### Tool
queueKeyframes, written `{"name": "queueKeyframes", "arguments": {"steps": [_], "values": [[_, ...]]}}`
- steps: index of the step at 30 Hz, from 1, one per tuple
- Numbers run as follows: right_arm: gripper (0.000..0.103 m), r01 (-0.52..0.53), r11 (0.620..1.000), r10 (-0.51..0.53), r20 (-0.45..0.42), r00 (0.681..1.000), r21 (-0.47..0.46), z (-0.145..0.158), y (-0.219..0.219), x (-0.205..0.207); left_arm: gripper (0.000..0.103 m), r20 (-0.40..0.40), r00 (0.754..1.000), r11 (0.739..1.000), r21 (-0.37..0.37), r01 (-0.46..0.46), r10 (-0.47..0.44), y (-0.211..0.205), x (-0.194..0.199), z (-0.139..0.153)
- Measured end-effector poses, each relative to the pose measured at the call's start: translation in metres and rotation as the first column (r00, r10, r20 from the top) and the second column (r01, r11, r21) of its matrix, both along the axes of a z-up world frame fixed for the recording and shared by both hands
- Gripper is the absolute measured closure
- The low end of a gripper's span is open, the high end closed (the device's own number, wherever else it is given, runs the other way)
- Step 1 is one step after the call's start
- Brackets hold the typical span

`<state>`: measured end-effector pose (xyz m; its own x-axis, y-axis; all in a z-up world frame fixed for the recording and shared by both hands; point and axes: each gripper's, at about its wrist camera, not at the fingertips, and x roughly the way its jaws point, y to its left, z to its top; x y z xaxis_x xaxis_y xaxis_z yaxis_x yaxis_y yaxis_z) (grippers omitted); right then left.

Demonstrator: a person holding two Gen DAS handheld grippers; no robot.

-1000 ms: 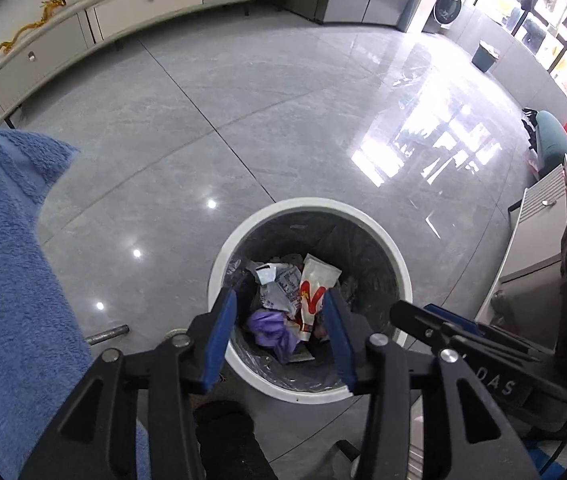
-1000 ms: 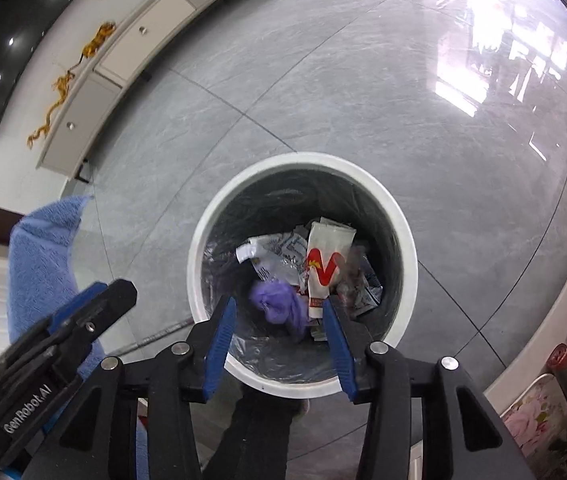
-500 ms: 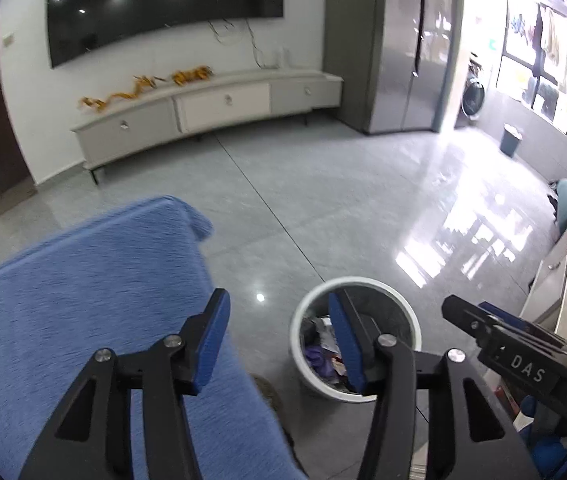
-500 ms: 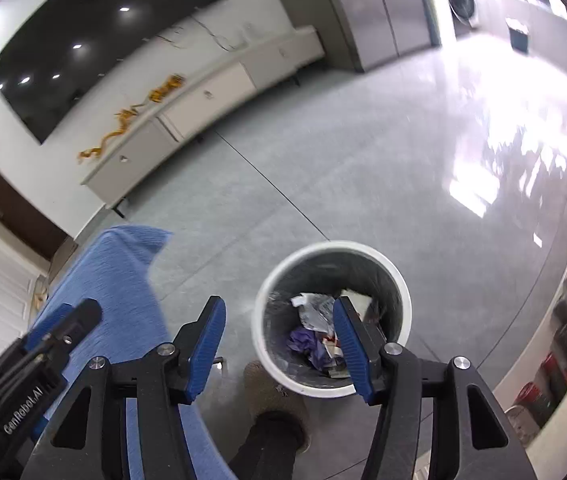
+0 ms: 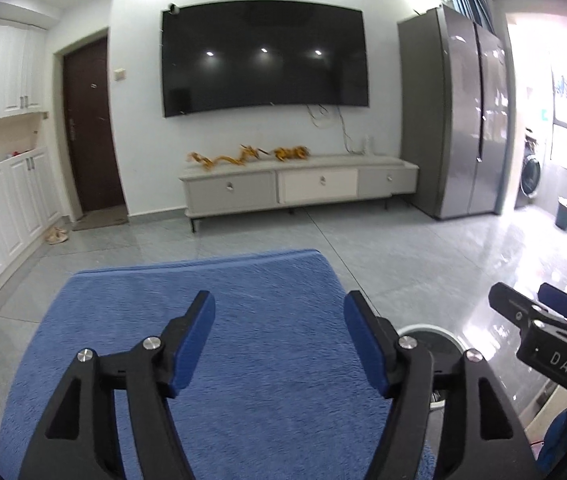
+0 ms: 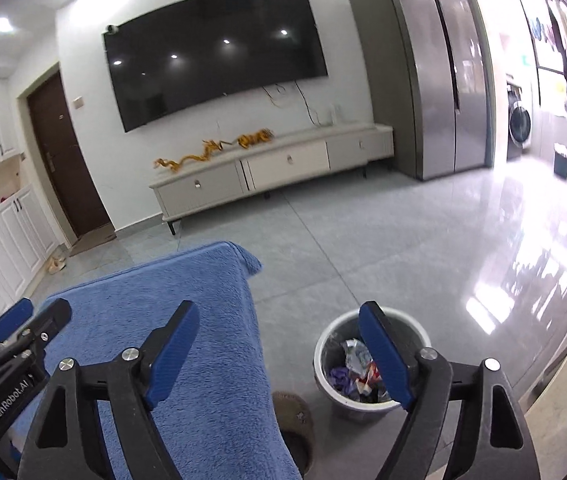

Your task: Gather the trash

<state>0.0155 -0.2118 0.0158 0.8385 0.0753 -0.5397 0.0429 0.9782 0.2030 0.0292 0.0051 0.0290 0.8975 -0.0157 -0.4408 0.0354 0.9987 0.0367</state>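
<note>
Grey floor tiles run back to one wall-mounted television, one low cabinet and one tall refrigerator. Nearer lies one blue towel-covered bench, bare of litter as far as both views show. One white trash bin stands on the floor just right of it, holding one heap of crumpled trash, pieces too jumbled to count. Collecting looks largely done; no loose scrap shows anywhere else. Two grippers hover above: the left gripper and the right gripper, each with jaws spreading wider and nothing between them.
</note>
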Motion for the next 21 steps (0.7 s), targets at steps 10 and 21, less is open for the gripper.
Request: {"name": "queueKeyframes", "arguments": {"steps": [10, 21], "values": [[0.004, -0.008, 0.994, 0.026, 0.154, 0.988, -0.112, 0.026, 0.042, -0.043, 0.029, 0.129, 0.987, 0.995, -0.021, -0.094, 0.096, 0.041, -0.061, 0.022], [0.000, 0.008, 0.989, 0.025, 0.224, 0.974, -0.146, 0.026, 0.048, -0.072, 0.018, 0.221, 0.961, 0.986, -0.006, -0.168, 0.165, 0.048, -0.099, 0.029]]}}
